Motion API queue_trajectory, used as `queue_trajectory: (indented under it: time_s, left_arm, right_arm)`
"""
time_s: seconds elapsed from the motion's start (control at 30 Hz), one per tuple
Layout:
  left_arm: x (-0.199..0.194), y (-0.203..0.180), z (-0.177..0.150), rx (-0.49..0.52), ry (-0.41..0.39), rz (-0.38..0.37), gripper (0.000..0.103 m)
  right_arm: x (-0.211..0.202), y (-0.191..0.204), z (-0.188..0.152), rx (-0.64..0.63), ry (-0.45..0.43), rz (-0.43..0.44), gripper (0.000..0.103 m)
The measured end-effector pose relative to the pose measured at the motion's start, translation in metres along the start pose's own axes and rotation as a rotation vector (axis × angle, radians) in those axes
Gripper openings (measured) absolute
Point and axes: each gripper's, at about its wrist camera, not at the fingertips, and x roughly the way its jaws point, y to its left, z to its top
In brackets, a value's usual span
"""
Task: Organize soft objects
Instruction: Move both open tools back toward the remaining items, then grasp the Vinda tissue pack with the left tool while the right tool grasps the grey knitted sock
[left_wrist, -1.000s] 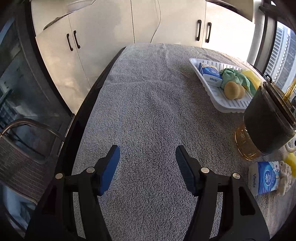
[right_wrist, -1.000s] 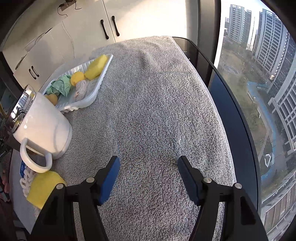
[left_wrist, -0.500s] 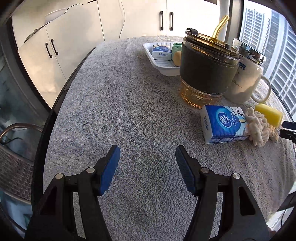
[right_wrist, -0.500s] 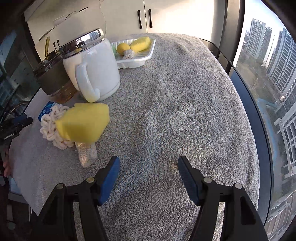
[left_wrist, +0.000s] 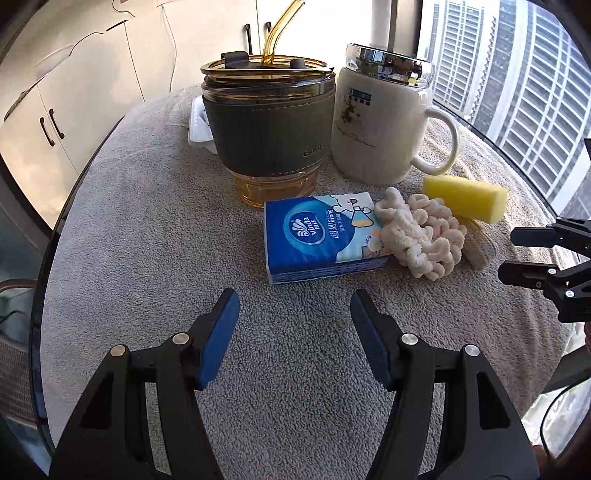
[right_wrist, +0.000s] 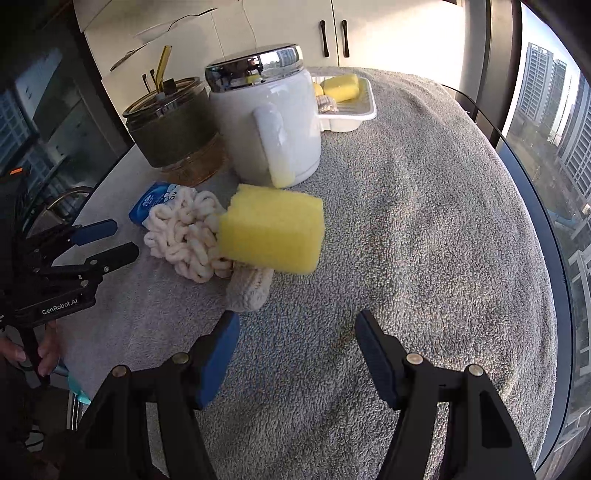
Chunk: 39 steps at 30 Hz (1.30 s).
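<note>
Since the earlier frames both views have swung from bare towel toward the cluster of objects, which now sits just ahead of the fingers. The left gripper (left_wrist: 293, 325) hovers over the grey towel (left_wrist: 147, 258) with its jaws apart and nothing between them. The right gripper (right_wrist: 295, 345) is likewise parted and empty.

The blue tissue pack (left_wrist: 317, 236) lies flat just beyond the left gripper. A cream knitted scrubber (left_wrist: 421, 240) overlaps the pack's right edge. A yellow sponge (right_wrist: 273, 229) rests partly on the scrubber, with a pale knitted piece (right_wrist: 249, 288) under it.

Behind the group stand a sleeved amber tumbler (left_wrist: 269, 125) with a straw and a white mug (left_wrist: 376, 133) with a chrome lid. The white tray (right_wrist: 351, 107) lies farther back, holding another yellow sponge (right_wrist: 341, 86).
</note>
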Motion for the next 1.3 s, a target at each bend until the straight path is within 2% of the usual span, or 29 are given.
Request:
queue_trajectory:
  time_s: [0.13, 0.27, 0.4, 0.47, 0.53, 0.7, 0.8, 0.87, 1.03, 1.13, 1.3]
  left_arm:
    - [0.003, -0.009, 0.006, -0.001, 0.000, -0.040, 0.061]
    - [0.012, -0.016, 0.014, -0.003, 0.007, -0.043, 0.061]
    - [0.016, -0.021, 0.023, -0.035, 0.013, -0.101, 0.061]
    - [0.018, -0.024, 0.025, -0.035, 0.016, -0.105, 0.061]
    - [0.020, -0.027, 0.025, -0.036, 0.013, -0.092, 0.061]
    - [0.023, -0.022, 0.023, -0.075, 0.003, 0.014, 0.061]
    - [0.023, -0.013, 0.023, -0.127, -0.003, -0.019, 0.062]
    - [0.022, -0.009, 0.024, -0.172, -0.013, -0.042, 0.066]
    - [0.026, -0.008, 0.029, -0.191, -0.035, 0.006, 0.067]
    - [0.032, -0.002, 0.032, -0.201, -0.021, 0.031, 0.072]
    - [0.040, 0.009, 0.036, -0.240, 0.002, 0.025, 0.078]
  right_arm:
    - [0.000, 0.007, -0.003, -0.003, 0.000, 0.016, 0.068]
    - [0.001, 0.014, -0.003, -0.011, -0.006, 0.022, 0.068]
    - [0.003, 0.017, -0.003, -0.006, -0.005, 0.031, 0.068]
    - [0.003, 0.018, -0.004, -0.004, -0.002, 0.028, 0.068]
    - [0.004, 0.019, -0.004, 0.000, -0.004, 0.034, 0.068]
    - [0.008, 0.021, -0.003, 0.011, -0.008, 0.027, 0.068]
    - [0.008, 0.023, -0.004, 0.016, -0.011, 0.037, 0.068]
    - [0.007, 0.024, -0.004, 0.011, -0.014, 0.040, 0.068]
    - [0.009, 0.028, -0.003, 0.008, -0.013, 0.041, 0.068]
    - [0.009, 0.029, -0.003, 0.008, -0.016, 0.046, 0.068]
    - [0.009, 0.030, -0.002, 0.020, -0.019, 0.057, 0.068]
